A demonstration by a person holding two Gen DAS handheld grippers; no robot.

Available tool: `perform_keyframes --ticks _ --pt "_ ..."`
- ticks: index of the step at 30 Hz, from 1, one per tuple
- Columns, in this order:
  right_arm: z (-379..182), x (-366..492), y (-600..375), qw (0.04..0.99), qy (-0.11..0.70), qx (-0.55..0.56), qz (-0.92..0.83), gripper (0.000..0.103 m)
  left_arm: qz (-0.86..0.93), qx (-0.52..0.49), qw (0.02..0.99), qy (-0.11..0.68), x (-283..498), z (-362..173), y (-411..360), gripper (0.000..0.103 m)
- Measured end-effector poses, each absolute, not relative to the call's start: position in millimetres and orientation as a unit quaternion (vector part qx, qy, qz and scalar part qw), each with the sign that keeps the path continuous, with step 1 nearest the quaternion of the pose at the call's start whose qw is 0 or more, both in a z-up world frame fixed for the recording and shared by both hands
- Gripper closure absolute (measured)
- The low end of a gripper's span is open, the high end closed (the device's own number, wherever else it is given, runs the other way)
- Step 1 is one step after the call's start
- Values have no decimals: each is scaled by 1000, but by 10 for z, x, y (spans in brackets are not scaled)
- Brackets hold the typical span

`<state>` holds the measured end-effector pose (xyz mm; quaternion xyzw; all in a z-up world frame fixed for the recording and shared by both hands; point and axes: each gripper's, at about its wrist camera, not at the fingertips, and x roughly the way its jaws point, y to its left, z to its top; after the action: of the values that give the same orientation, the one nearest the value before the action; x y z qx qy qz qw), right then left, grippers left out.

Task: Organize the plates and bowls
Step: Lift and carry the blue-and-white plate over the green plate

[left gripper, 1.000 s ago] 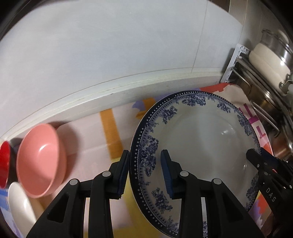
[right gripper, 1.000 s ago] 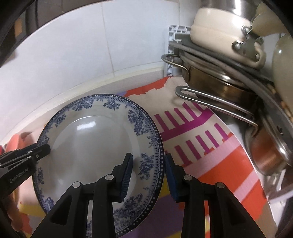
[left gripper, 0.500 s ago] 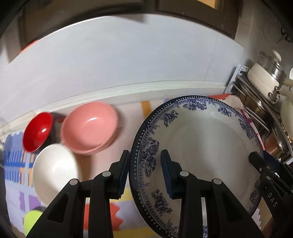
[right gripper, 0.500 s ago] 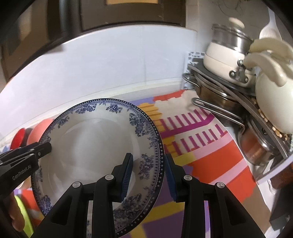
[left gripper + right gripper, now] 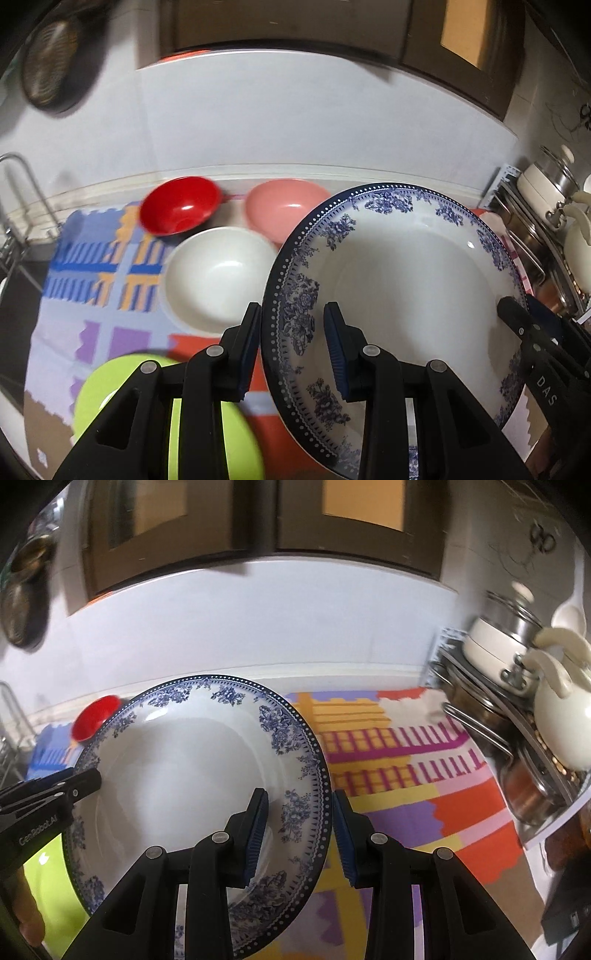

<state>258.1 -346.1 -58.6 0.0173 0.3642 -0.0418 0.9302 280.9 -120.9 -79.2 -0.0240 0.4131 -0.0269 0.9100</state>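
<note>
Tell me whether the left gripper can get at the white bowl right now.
Probably not as things stand. The left gripper is clamped on the rim of the blue-patterned plate, which the right gripper holds on the opposite side. The white bowl lies uncovered just beyond, but the plate must go down first.

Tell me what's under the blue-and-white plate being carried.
Under the blue-and-white plate lies the patterned mat; the pink bowl is partly hidden behind its rim. What lies directly beneath its middle is covered.
</note>
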Motion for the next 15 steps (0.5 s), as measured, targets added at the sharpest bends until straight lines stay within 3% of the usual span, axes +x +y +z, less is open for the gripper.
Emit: perform_keyframes --ticks 15 --pt "-493 2365 -2452 932 359 -21 56 67 67 -71 907 411 2190 -707 -224 69"
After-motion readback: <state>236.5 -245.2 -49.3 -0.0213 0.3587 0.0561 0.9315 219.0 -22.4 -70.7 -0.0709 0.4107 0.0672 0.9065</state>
